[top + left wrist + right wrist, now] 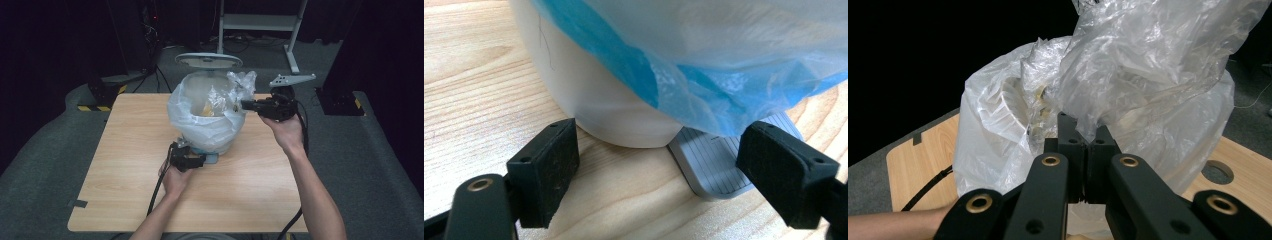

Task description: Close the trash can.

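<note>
High view: a wooden table [125, 190] carries a white bin [207, 145] near its far middle, lid [208, 61] raised behind it. A clear plastic bag [200, 115] lines the bin and drapes over its rim. The right gripper [245, 105] is clamped on a bunched edge of the bag at the rim's right side. The left gripper [197, 161] sits low at the bin's base, jaws spread wide, flanking the grey pedal [714, 165].

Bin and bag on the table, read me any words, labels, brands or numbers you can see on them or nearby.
None to read: the white bin, its plastic bag and grey pedal carry no lettering.
The yellow-black striped tape on the floor is a marking without words.
</note>
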`<state>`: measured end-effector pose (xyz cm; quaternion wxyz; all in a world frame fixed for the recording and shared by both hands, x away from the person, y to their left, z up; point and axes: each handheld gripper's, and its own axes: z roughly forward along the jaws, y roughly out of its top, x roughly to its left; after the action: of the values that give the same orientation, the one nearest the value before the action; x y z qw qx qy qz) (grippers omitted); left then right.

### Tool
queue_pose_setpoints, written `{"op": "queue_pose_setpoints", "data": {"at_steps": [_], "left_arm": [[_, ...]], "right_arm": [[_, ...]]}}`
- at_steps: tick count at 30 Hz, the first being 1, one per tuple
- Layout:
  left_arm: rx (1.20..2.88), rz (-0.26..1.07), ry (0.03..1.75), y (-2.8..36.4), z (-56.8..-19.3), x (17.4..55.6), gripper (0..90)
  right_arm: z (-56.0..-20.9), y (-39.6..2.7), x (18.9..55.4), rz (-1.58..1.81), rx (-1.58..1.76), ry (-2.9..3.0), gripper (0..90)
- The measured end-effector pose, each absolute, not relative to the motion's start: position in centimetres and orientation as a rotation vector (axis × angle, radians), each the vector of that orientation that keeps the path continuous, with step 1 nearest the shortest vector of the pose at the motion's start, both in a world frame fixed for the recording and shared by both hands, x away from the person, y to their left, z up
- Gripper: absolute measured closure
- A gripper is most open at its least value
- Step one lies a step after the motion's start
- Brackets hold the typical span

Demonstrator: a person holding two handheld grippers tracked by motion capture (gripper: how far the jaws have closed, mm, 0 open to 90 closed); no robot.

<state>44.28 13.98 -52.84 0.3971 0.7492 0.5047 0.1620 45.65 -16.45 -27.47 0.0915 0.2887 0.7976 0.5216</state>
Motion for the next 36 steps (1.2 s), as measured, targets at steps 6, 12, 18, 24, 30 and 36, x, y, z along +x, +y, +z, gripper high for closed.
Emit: {"op": "queue_pose_setpoints", "data": {"at_steps": [6, 12, 18, 24, 30, 36], "left_arm": [[1.897, 0.410, 1.279, 14.0, -52.8, 44.3, 17.2], [1.896, 0.409, 1.279, 14.0, -52.8, 44.3, 17.2], [1.896, 0.409, 1.278, 14.0, -52.8, 44.3, 17.2], [1.892, 0.406, 1.280, 14.0, -52.9, 44.3, 17.2], [1.891, 0.407, 1.280, 14.0, -52.8, 44.3, 17.3], [1.892, 0.407, 1.279, 14.0, -52.8, 44.3, 17.3]], "right_arm": [[-27.4, -15.8, 46.1, 1.544, 0.858, 2.384, 88.8], [-27.4, -15.2, 46.5, 1.548, 0.857, 2.391, 88.8], [-27.2, -14.3, 46.9, 1.520, 0.849, 2.412, 88.8], [-26.9, -13.4, 47.3, 1.512, 0.838, 2.424, 88.8], [-27.0, -12.6, 47.9, 1.527, 0.840, 2.435, 88.8], [-27.3, -11.6, 48.9, 1.514, 0.855, 2.451, 88.7]]}}
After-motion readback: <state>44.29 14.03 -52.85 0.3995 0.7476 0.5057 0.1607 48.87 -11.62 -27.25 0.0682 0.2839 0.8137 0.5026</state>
